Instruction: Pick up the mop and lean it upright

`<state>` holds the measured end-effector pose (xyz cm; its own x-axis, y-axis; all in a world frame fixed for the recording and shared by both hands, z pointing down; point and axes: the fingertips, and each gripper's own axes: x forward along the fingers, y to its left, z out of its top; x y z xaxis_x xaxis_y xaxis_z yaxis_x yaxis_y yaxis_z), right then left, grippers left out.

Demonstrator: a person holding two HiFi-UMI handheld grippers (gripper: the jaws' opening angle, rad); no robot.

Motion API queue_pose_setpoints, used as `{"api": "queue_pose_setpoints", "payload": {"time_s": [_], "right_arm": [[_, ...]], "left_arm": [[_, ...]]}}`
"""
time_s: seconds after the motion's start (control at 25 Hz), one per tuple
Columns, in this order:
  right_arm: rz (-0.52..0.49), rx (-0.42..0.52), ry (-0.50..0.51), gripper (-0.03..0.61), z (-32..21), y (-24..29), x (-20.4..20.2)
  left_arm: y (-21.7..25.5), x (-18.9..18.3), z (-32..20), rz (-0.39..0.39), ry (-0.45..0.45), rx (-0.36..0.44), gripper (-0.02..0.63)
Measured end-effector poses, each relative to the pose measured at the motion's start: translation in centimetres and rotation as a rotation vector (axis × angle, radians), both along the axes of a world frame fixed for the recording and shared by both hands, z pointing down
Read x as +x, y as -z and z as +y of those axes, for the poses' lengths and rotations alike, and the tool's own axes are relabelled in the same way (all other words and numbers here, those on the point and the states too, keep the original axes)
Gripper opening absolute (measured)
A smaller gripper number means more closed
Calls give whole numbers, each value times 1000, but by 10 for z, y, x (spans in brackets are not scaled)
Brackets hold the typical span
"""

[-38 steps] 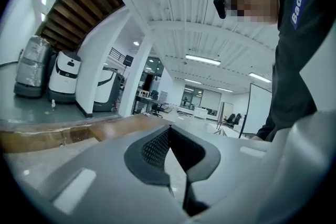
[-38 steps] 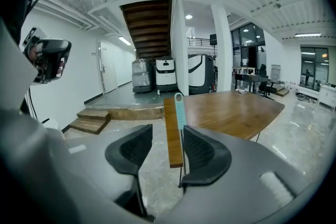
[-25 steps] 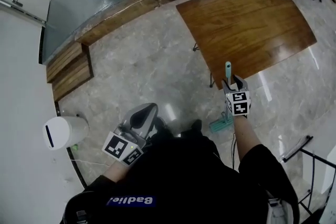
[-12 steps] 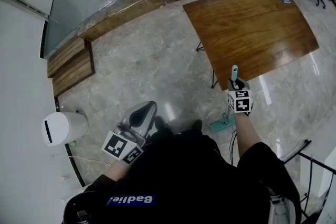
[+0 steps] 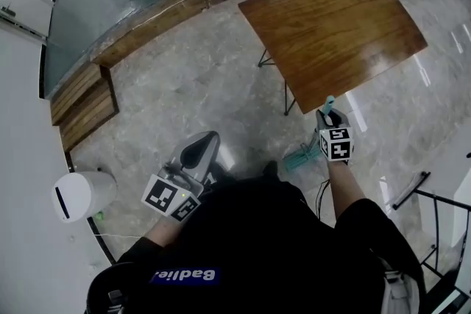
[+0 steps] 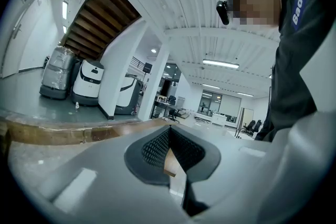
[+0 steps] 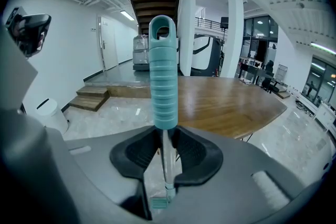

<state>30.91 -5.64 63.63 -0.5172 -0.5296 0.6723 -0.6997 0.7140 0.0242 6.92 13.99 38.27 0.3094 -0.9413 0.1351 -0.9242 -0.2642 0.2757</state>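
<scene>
1. Teal ribbed grip of the mop [image 7: 163,86] stands just beyond the right gripper [image 7: 165,147]. The thin metal pole runs down between the jaws, which are clenched on it right under the grip. These jaws have just been closing, with the pole between them.
2. The mop head [image 5: 298,157] hangs far below the jaws, down at the floor [image 5: 206,84]. Whether it touches the floor I cannot tell. The pole is near upright.
3. Left gripper [image 6: 169,152]: jaws drawn together with nothing between them, held well away from the mop.
4. Step in hand, as I judge it: the grasp is made and the mop is up. The lean is not yet done.
5. The next move calls for a support. The edge of the wooden table [image 7: 226,105], just ahead of the right jaws, is the nearest one. Set the head on the floor, tip the pole until it rests, and only then let the jaws go. The floor looks glossy, so the head may slide.
6. Count:
   - one mop
   - one table
   - two grippers
   - one white bin [image 5: 81,193]
   - one set of wooden steps [image 5: 77,103]
</scene>
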Motion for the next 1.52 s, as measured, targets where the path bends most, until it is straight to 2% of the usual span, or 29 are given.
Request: {"api": "queue_pose_setpoints", "payload": {"time_s": [0.44, 0.76, 1.08, 1.52], "right_arm": [[-11, 17, -58, 106, 52, 37, -1], [-115, 44, -50, 106, 71, 75, -52], [-185, 110, 80, 106, 82, 127, -123], [-284, 96, 261, 106, 140, 169, -189]], "left_arm": [[-1, -25, 17, 45, -51, 35, 17], [-2, -37, 25, 64, -78, 58, 17], [7, -51, 35, 59, -64, 90, 17], [11, -70, 48, 9, -40, 101, 17]]}}
